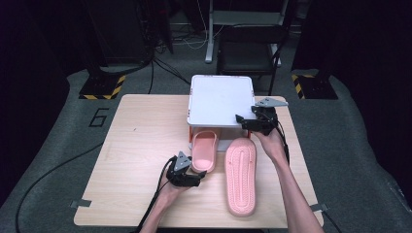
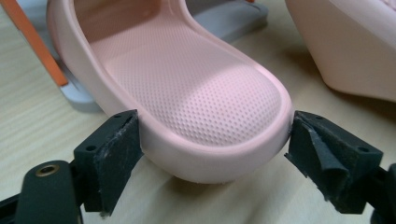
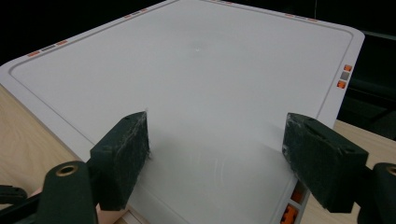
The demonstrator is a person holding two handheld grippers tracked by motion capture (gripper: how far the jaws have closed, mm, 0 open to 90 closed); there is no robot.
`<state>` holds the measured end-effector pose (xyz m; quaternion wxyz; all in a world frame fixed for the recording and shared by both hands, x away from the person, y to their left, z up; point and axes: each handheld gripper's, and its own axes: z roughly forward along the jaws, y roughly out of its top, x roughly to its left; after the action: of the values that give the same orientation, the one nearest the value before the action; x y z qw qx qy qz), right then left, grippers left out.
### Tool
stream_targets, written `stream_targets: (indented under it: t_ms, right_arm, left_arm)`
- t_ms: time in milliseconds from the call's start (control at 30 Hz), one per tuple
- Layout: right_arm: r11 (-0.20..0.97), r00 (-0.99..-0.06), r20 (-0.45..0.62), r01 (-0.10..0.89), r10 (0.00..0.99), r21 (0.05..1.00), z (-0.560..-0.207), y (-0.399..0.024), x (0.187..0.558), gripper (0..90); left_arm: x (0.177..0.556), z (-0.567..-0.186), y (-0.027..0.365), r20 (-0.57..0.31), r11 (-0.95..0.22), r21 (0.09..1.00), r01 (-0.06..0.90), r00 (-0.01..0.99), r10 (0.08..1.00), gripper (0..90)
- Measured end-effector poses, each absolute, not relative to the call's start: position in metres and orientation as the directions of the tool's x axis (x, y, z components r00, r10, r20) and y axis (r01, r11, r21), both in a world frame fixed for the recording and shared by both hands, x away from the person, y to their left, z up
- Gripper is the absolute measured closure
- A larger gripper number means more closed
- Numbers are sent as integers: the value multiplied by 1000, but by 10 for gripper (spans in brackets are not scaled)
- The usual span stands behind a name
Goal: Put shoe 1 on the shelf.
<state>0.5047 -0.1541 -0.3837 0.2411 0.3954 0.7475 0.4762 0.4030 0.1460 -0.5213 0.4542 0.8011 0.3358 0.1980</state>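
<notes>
The wooden table [image 1: 141,160] is carrying a white two-tier shoe rack [image 1: 221,99] at the far side. One pink slipper [image 1: 241,175] is lying sole-up on the table, its mate [image 1: 204,150] is sitting upright with its toe under the rack. The left gripper [image 1: 198,178] is straddling that upright slipper's heel, jaws wide, pads just beside it. The right gripper [image 1: 241,119] is hovering over the rack's top, jaws wide apart too.

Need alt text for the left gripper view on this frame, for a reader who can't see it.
The heel of a pink slipper, footbed up, sits between the left gripper's two black fingers, spread to either side of it. The slipper lies on a light wooden table, with a second pink slipper at upper right.
</notes>
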Motion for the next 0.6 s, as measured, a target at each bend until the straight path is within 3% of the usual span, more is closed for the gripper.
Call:
stream_targets:
  t_ms: [133, 333, 600]
  right_arm:
    - [237, -574, 17, 364, 819, 901, -383, -154, 504, 227]
    - [240, -577, 15, 363, 817, 900, -383, -155, 504, 229]
    - [239, -578, 16, 362, 816, 901, -383, -155, 504, 229]
  left_arm:
    - [416, -520, 137, 44, -360, 862, 357, 654, 755, 213]
    - [442, -523, 129, -43, -241, 874, 423, 560, 827, 256]
    - [464, -523, 126, -47, -232, 864, 447, 530, 846, 263]
